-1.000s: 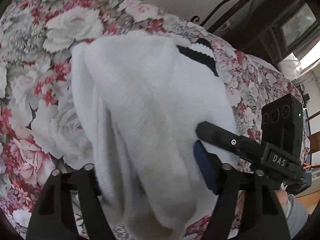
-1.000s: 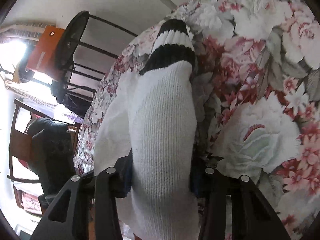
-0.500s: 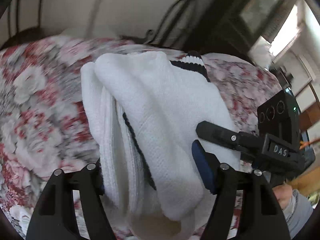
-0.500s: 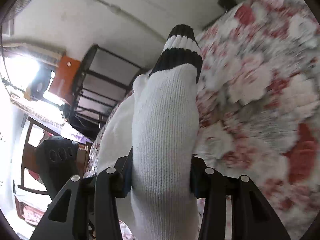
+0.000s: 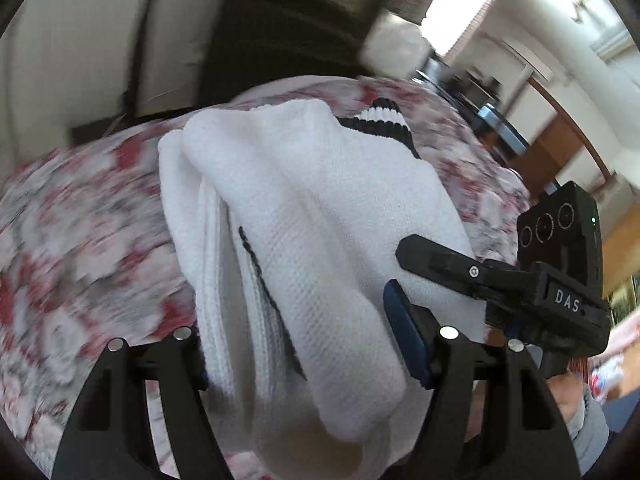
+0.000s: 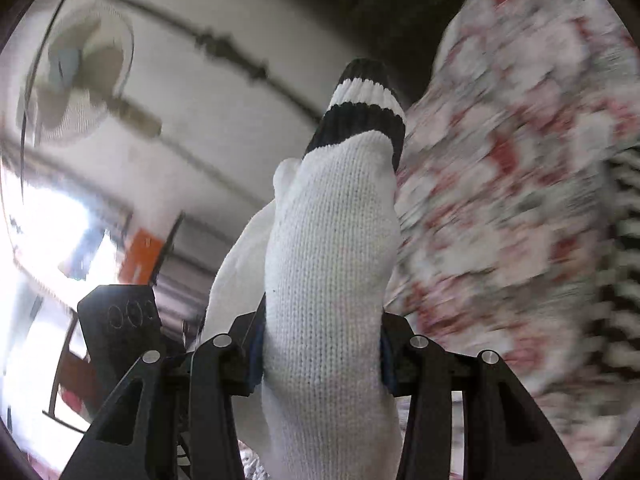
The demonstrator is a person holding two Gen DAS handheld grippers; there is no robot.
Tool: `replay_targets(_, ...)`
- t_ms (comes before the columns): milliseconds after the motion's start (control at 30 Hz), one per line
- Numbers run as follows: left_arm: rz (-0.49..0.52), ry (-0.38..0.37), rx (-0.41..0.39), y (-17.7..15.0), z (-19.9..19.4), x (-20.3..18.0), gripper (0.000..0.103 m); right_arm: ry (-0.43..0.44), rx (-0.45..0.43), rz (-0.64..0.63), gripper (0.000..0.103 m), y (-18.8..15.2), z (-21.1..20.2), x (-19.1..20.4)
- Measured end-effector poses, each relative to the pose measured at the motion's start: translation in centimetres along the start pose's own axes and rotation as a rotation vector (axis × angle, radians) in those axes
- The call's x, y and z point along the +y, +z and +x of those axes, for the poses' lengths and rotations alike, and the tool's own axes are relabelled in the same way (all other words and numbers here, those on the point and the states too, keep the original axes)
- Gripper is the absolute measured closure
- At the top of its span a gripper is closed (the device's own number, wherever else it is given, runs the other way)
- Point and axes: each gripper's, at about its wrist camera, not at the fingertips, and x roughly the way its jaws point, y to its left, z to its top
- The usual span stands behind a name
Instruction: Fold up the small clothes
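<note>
The white knitted sock with black-striped cuff [image 6: 332, 264] that lay against the red-and-white floral bedspread [image 5: 80, 216] a second ago now hangs lifted with you, cuff end forward, so the fold can start in the air; your right gripper [image 6: 320, 356] is clamped on its body. Only the left view shows a second white layer bunched in your left gripper [image 5: 304, 344], jaws apart around it, right gripper touching its edge; only the right shows a wall fan [image 6: 80, 76].

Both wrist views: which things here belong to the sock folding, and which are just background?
Part of the job:
white socks with black-striped cuffs
left gripper, shut on the socks
right gripper, shut on the socks
floral bedspread

Just lying about:
wall fan
orange box
striped cloth
</note>
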Motion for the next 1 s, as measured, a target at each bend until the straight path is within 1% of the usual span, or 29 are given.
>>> replay_targets(133,0.085,-0.073,0.021,2.0,4.0,-7.5,0.036,-0.045,-0.112,0.024,0.058,1.8,-6.8,-3.0)
replay_targets(167,0.098,-0.088,0.028,2.1,4.9,-9.0,0.036,-0.064,-0.144,0.031,0.058,2.1,-8.8,-4.2)
replay_targets(267,0.142,-0.123,0.061,2.4,8.4,-13.6,0.036,-0.099,-0.208,0.076,0.058,2.7,-12.9,-7.4)
replay_targets(400,0.179,-0.127,0.117,1.9,13.4,-17.8,0.036,-0.15,-0.26,0.149,0.058,2.7,-15.9,-12.6)
replay_targets(467,0.186,-0.112,0.154,1.3,16.6,-19.2,0.036,-0.177,-0.257,0.187,0.058,2.6,-16.5,-15.4)
replay_targets(500,0.184,-0.085,0.181,0.8,18.5,-19.5,0.035,-0.207,-0.241,0.209,0.058,2.5,-16.5,-17.2)
replay_targets(533,0.179,-0.057,0.211,0.4,20.1,-19.2,0.034,-0.264,-0.221,0.246,0.058,2.2,-16.3,-19.3)
replay_targets(567,0.17,0.002,0.266,-0.7,22.7,-18.8,0.034,-0.327,-0.196,0.29,0.058,1.7,-15.9,-21.3)
replay_targets(600,0.163,0.053,0.31,-1.9,24.6,-18.2,0.028,-0.4,-0.16,0.343,0.057,1.1,-15.5,-23.7)
replay_targets(633,0.147,0.081,0.338,-3.0,26.0,-17.4,0.014,-0.395,-0.147,0.377,0.057,0.6,-15.2,-25.2)
replay_targets(667,0.097,0.094,0.326,-3.8,26.8,-16.6,0.006,-0.342,-0.145,0.416,0.058,0.2,-15.1,-26.7)
replay_targets(700,0.046,0.072,0.315,-3.9,26.8,-15.6,0.004,-0.328,-0.144,0.415,0.058,0.2,-15.3,-26.9)
replay_targets(733,0.002,0.045,0.326,-4.0,27.0,-15.1,0.004,-0.341,-0.138,0.394,0.058,0.4,-15.4,-26.6)
replay_targets(767,-0.014,0.046,0.332,-4.0,27.0,-14.9,0.004,-0.362,-0.134,0.366,0.058,0.5,-15.2,-26.1)
replay_targets(833,0.017,0.072,0.321,-4.0,26.8,-15.2,0.004,-0.368,-0.142,0.361,0.056,0.5,-15.1,-26.0)
replay_targets(900,0.044,0.101,0.302,-4.0,26.3,-15.9,0.004,-0.341,-0.16,0.389,0.056,0.6,-15.7,-25.9)
replay_targets(933,0.048,0.114,0.294,-3.9,26.0,-16.1,0.004,-0.342,-0.164,0.383,0.056,0.8,-15.8,-25.1)
replay_targets(1000,0.075,0.159,0.258,-3.8,24.7,-16.8,0.004,-0.393,-0.175,0.297,0.056,1.0,-16.2,-22.6)
